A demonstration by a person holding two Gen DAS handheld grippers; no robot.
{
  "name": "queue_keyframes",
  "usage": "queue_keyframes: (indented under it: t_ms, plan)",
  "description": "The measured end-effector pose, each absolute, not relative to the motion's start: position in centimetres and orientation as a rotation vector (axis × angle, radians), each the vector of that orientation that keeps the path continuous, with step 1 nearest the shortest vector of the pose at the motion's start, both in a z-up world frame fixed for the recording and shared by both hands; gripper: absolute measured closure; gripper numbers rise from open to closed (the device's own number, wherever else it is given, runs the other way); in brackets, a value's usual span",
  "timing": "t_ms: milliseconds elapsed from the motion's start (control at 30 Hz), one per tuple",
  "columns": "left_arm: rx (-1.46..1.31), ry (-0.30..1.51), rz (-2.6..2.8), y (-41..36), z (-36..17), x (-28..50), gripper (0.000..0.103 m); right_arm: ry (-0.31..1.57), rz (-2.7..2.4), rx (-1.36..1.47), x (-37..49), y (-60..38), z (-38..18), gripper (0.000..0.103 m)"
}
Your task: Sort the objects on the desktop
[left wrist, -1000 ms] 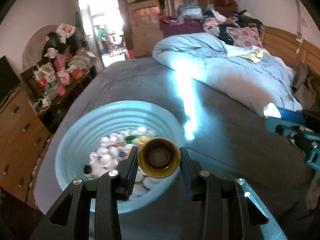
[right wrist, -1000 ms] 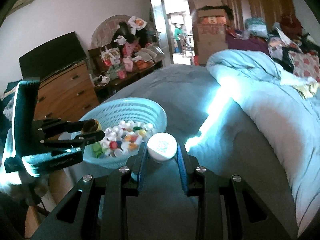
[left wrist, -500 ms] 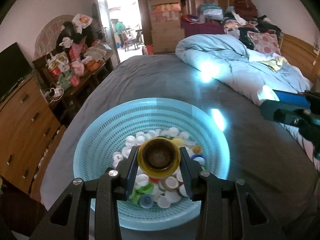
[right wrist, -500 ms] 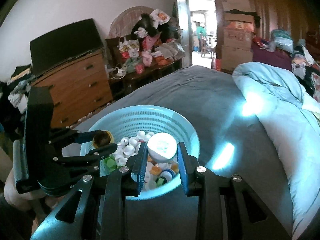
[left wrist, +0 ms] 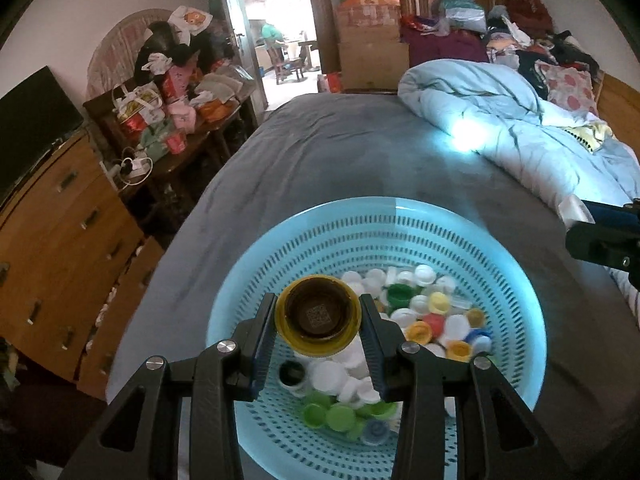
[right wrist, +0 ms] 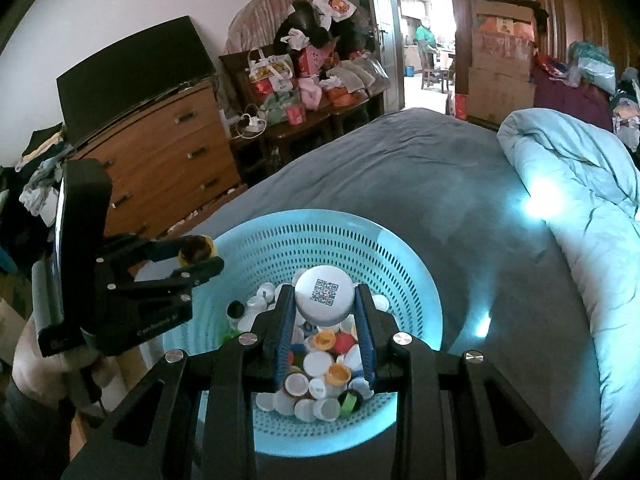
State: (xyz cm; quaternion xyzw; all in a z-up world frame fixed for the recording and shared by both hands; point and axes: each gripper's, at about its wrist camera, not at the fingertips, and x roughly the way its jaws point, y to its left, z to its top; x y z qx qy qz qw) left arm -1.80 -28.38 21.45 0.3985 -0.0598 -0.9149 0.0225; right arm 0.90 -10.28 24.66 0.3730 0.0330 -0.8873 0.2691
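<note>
A light blue perforated basket [left wrist: 460, 240] [right wrist: 404, 264] sits on the grey bed, holding several loose bottle caps [left wrist: 424, 320] [right wrist: 320, 376] in white, yellow, green and red. My left gripper [left wrist: 318, 322] is shut on a yellow cap [left wrist: 318, 344] with a dark inside, held above the basket's left part. My right gripper [right wrist: 325, 300] is shut on a white cap [right wrist: 325, 294] bearing a printed code, held over the basket's middle. In the right wrist view the left gripper [right wrist: 196, 258] with its yellow cap [right wrist: 196, 248] hangs at the basket's left rim.
A rumpled light blue duvet [left wrist: 520, 128] [right wrist: 580, 208] covers the bed's right side. A wooden dresser [left wrist: 52, 240] [right wrist: 172, 152] with a dark screen on top stands left of the bed, beside a cluttered table [right wrist: 304, 88]. Cardboard boxes [left wrist: 368, 40] stack by the doorway.
Both grippers have travelled from beside the basket to above it, each still gripping its cap. The basket now fills the lower part of both views.
</note>
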Motion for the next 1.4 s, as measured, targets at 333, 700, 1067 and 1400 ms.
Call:
queue_keyframes:
  t_ms: [333, 700, 1067, 1400]
  plan:
    - [1.136, -0.172, -2.792, -28.2, 21.8, -1.3, 0.005, -0.045, -2.453, 0.935, 1.4, -7.3, 25.8, 0.033]
    - [1.238, -0.383, -3.289, -7.4, 18.0, 9.2, 0.0, -0.095, -2.773, 1.097, 9.9, 8.8, 14.0, 0.009]
    - [1.545, -0.355, -2.834, -1.6, 0.5, -0.9, 0.0, -0.332, -2.805, 1.509, 9.0, 19.0, 2.3, 0.009]
    - [1.416, -0.296, -2.88, -2.4, -0.6, -1.5, 0.0, -0.151, -2.874, 1.465, 8.8, 17.5, -0.1, 0.001]
